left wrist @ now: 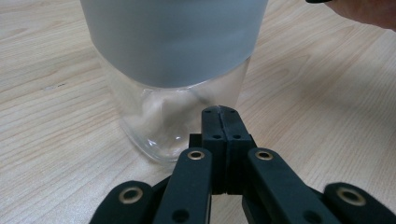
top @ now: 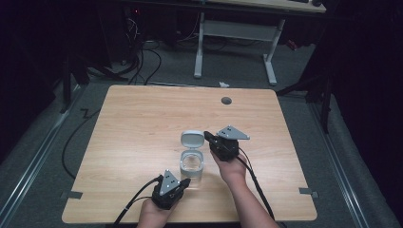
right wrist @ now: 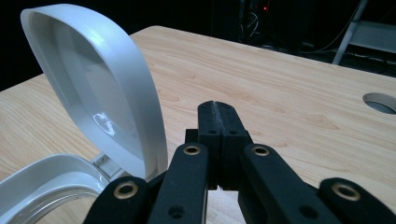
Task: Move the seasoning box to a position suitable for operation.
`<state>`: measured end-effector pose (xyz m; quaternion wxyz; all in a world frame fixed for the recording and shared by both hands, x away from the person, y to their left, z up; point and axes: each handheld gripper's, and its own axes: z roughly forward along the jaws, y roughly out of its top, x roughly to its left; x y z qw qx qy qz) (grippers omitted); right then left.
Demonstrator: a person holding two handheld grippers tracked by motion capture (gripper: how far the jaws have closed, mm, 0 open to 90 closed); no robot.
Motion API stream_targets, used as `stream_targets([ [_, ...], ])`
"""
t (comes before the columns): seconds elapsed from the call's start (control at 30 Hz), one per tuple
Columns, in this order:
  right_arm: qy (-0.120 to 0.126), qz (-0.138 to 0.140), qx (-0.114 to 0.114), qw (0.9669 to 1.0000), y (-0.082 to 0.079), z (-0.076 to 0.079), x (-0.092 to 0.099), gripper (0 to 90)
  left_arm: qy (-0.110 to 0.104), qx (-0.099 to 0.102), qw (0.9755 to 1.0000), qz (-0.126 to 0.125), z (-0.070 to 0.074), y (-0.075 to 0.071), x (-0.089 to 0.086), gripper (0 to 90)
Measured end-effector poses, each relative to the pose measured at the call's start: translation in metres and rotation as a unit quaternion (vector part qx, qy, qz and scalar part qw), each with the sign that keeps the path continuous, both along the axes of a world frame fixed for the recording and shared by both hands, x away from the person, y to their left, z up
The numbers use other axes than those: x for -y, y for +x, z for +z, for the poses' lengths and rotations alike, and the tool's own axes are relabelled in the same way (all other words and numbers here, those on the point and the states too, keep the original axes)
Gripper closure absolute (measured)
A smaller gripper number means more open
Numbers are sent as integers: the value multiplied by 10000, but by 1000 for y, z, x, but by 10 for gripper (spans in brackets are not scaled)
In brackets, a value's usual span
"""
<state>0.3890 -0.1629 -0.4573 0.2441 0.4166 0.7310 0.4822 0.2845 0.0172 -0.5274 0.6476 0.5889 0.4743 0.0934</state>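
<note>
Glass container point(top: 192, 164) is standing upright on the table point(top: 142, 123), long axis vertical, its hinged lid point(top: 192, 139) tilting open just beside the right gripper point(top: 209, 137). Left gripper point(top: 185, 182) is resting near its base. Both grippers' jaws are pressing together, gripping nothing.

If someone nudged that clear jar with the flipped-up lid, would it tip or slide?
The clear jar looks empty, so probably light and likely to slide on the smooth table. Its raised lid may make it slightly top-heavy. Glassy walls probably feel slippery.
</note>
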Motion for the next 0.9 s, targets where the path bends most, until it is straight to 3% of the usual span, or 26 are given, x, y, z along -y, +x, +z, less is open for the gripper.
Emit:
stream_targets([
  [0.63,16,30,97,9999,2,6,-1,900,-2,1,10000,-38,0,0,3,900],
  [0.9,-64,134,208,9997,-7,9,-4,900,-9,-9,10000,-45,0,0,3,900],
])
